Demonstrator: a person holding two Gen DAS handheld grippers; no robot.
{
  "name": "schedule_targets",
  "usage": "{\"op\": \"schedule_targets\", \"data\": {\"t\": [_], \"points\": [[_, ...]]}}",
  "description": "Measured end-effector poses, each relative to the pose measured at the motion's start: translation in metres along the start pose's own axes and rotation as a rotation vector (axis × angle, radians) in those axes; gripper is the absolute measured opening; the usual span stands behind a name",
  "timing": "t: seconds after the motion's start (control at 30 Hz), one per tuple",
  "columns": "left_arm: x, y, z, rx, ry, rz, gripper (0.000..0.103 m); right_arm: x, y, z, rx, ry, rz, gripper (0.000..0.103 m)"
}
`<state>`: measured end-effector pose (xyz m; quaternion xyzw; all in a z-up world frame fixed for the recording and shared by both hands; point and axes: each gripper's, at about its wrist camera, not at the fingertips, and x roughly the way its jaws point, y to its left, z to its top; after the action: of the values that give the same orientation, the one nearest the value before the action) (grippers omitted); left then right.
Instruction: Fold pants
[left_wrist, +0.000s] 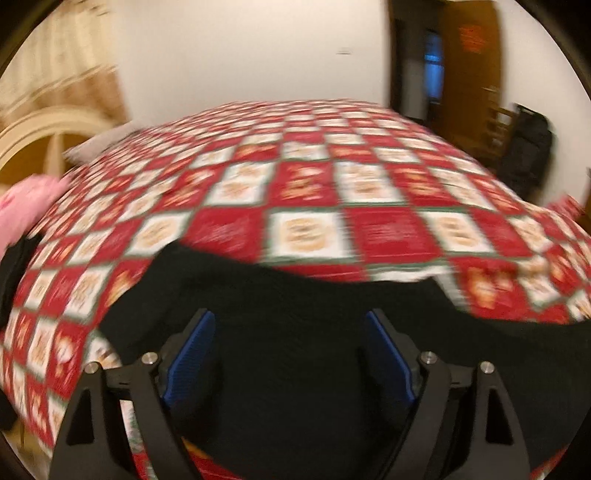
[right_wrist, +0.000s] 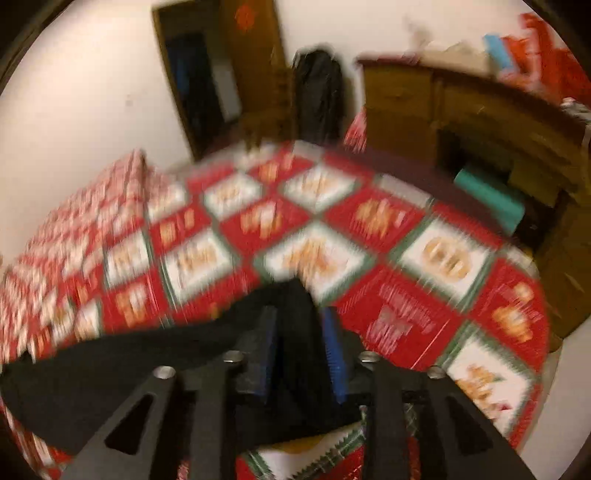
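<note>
Black pants (left_wrist: 295, 317) lie on a bed with a red, white and green checked cover (left_wrist: 317, 184). My left gripper (left_wrist: 291, 325) is open above the pants, its blue pads wide apart with black cloth between and below them. In the right wrist view my right gripper (right_wrist: 301, 317) is shut on a fold of the black pants (right_wrist: 110, 365), which trail off to the left over the bed cover (right_wrist: 406, 266). Both views are motion-blurred.
A pink cloth (left_wrist: 26, 206) and a dark item (left_wrist: 14, 262) lie at the bed's left edge. A wooden dresser (right_wrist: 480, 122), a black bag (right_wrist: 317, 96) and a doorway (right_wrist: 199, 81) stand beyond the bed. A white wall (left_wrist: 258, 55) is behind.
</note>
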<state>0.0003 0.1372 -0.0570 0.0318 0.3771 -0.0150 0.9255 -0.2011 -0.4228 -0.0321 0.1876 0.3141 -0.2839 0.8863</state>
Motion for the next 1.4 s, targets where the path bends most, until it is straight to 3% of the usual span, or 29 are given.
{"op": "schedule_targets", "data": {"t": [0.03, 0.07, 0.13, 0.2, 0.3, 0.37, 0.47, 0.53, 0.6, 0.63, 0.67, 0.7, 0.73, 0.83, 0.97, 1.07, 1.23, 1.3, 1.4], "points": [[-0.001, -0.008, 0.002, 0.015, 0.006, -0.043, 0.085, -0.012, 0.005, 0.004, 0.008, -0.057, 0.002, 0.066], [-0.001, -0.015, 0.003, 0.024, 0.017, -0.090, 0.085, -0.021, 0.013, 0.007, 0.008, -0.102, 0.028, 0.072], [0.002, -0.028, 0.003, 0.047, 0.028, -0.147, 0.085, -0.031, 0.041, 0.012, -0.041, -0.121, 0.182, 0.072], [0.010, -0.043, 0.003, 0.091, 0.047, -0.143, 0.085, -0.024, 0.091, 0.012, -0.178, -0.036, 0.367, 0.072], [0.025, -0.061, -0.002, 0.135, 0.094, -0.124, 0.085, -0.008, 0.166, -0.006, -0.416, 0.058, 0.459, 0.072], [0.035, -0.067, -0.005, 0.143, 0.113, -0.094, 0.088, 0.005, 0.217, -0.026, -0.590, 0.116, 0.518, 0.064], [0.036, -0.065, -0.003, 0.111, 0.105, -0.089, 0.089, 0.023, 0.263, -0.047, -0.775, 0.146, 0.515, 0.062], [0.037, -0.064, -0.001, 0.095, 0.111, -0.079, 0.093, 0.036, 0.279, -0.055, -0.824, 0.188, 0.544, 0.060], [0.039, -0.063, -0.003, 0.072, 0.114, -0.072, 0.095, 0.047, 0.295, -0.061, -0.877, 0.215, 0.541, 0.052], [0.040, -0.063, -0.003, 0.065, 0.111, -0.070, 0.097, 0.052, 0.302, -0.066, -0.918, 0.228, 0.526, 0.041], [0.040, -0.063, -0.004, 0.060, 0.106, -0.062, 0.098, 0.060, 0.306, -0.071, -0.955, 0.251, 0.499, 0.022], [0.041, -0.064, -0.004, 0.053, 0.100, -0.048, 0.099, 0.065, 0.311, -0.076, -0.992, 0.250, 0.476, 0.015], [0.042, -0.064, -0.005, 0.048, 0.097, -0.037, 0.100, 0.067, 0.310, -0.075, -1.002, 0.278, 0.477, 0.007], [0.044, -0.067, -0.002, 0.035, 0.093, 0.003, 0.100, 0.070, 0.310, -0.073, -0.980, 0.284, 0.474, 0.002], [0.054, -0.075, 0.004, 0.021, 0.100, 0.068, 0.100, 0.084, 0.309, -0.069, -0.880, 0.231, 0.444, 0.002], [0.064, -0.081, 0.008, 0.044, 0.111, 0.102, 0.100, 0.081, 0.310, -0.067, -0.887, 0.216, 0.448, 0.002], [0.056, -0.068, 0.009, -0.010, 0.145, 0.034, 0.097, 0.038, 0.250, -0.013, -0.588, 0.082, 0.523, 0.003], [0.043, -0.065, 0.010, -0.033, 0.142, 0.000, 0.096, 0.026, 0.218, -0.003, -0.523, 0.083, 0.502, 0.003], [0.020, -0.074, 0.011, -0.003, 0.089, -0.063, 0.096, 0.023, 0.190, -0.015, -0.523, 0.141, 0.458, 0.003]]}}
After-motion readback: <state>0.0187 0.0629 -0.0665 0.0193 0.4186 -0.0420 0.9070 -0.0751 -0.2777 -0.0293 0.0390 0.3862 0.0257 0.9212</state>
